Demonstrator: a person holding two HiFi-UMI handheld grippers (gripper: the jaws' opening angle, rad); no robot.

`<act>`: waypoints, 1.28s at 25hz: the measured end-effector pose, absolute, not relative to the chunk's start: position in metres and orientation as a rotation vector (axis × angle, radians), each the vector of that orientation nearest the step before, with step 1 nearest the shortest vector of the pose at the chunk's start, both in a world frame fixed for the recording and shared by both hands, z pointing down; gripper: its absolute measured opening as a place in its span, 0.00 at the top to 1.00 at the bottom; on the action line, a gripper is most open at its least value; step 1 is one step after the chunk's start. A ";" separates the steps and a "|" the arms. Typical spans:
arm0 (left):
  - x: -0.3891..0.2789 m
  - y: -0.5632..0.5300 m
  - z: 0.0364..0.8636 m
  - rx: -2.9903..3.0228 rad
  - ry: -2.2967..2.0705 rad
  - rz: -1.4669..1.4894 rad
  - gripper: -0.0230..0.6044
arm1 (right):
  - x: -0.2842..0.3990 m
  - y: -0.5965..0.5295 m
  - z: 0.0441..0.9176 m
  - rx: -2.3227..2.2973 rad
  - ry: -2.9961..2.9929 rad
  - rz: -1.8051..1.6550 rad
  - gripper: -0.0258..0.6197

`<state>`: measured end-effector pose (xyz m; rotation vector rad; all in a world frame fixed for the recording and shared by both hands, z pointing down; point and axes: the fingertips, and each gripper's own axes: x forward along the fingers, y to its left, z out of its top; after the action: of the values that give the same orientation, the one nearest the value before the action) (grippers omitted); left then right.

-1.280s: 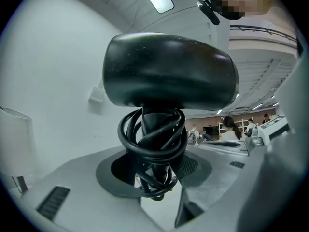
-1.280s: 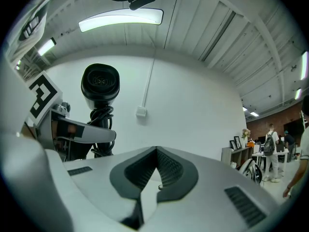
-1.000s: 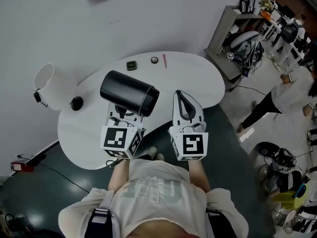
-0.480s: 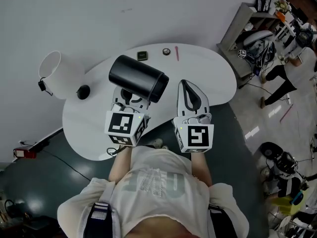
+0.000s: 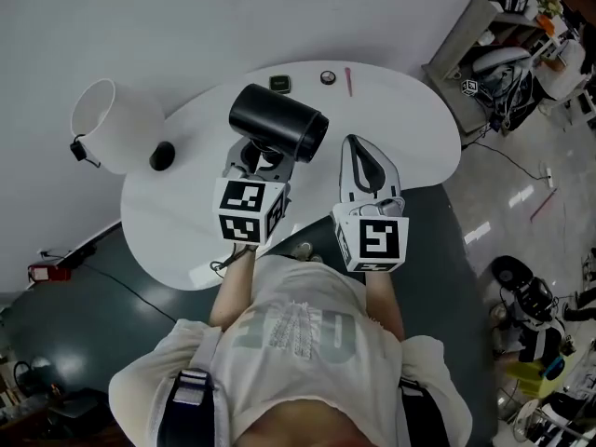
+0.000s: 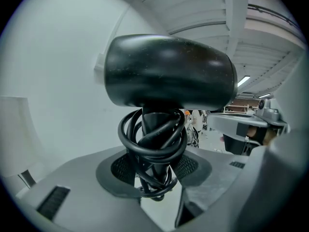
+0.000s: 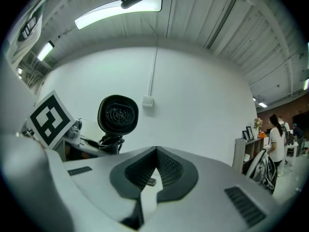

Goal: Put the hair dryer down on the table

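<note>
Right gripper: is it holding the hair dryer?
No, the right gripper is shut on nothing, while the hair dryer is clamped by its handle in the left gripper.

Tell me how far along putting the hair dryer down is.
Done: the black barrel-shaped hair dryer is gripped, the left gripper shut on its cord-wrapped handle. In hand: it is held up over the white oval table. Left: lower it onto the table and let go. The right gripper is shut and empty.
</note>
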<state>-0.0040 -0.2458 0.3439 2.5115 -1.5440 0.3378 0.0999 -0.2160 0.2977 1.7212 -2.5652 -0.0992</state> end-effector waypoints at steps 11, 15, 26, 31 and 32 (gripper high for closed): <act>0.000 -0.273 0.435 2.414 -1.363 0.556 0.65 | 0.093 -0.237 0.334 1.726 -2.465 0.021 0.96; -0.003 -0.275 0.466 2.383 -1.319 0.632 0.65 | 0.089 -0.242 0.353 1.718 -2.407 0.064 0.96; -0.001 -0.278 0.536 2.296 -1.214 0.778 0.65 | 0.079 -0.245 0.392 1.633 -2.328 0.165 0.96; 0.005 -0.284 0.551 2.300 -1.182 0.831 0.65 | 0.076 -0.244 0.404 1.604 -2.309 0.189 0.96; 0.007 -0.285 0.554 2.304 -1.175 0.838 0.65 | 0.076 -0.244 0.405 1.604 -2.306 0.192 0.96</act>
<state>0.0069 -0.2855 0.5535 2.3035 -1.1754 0.8376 0.0759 -0.2439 0.4054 1.6041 -2.3056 0.1920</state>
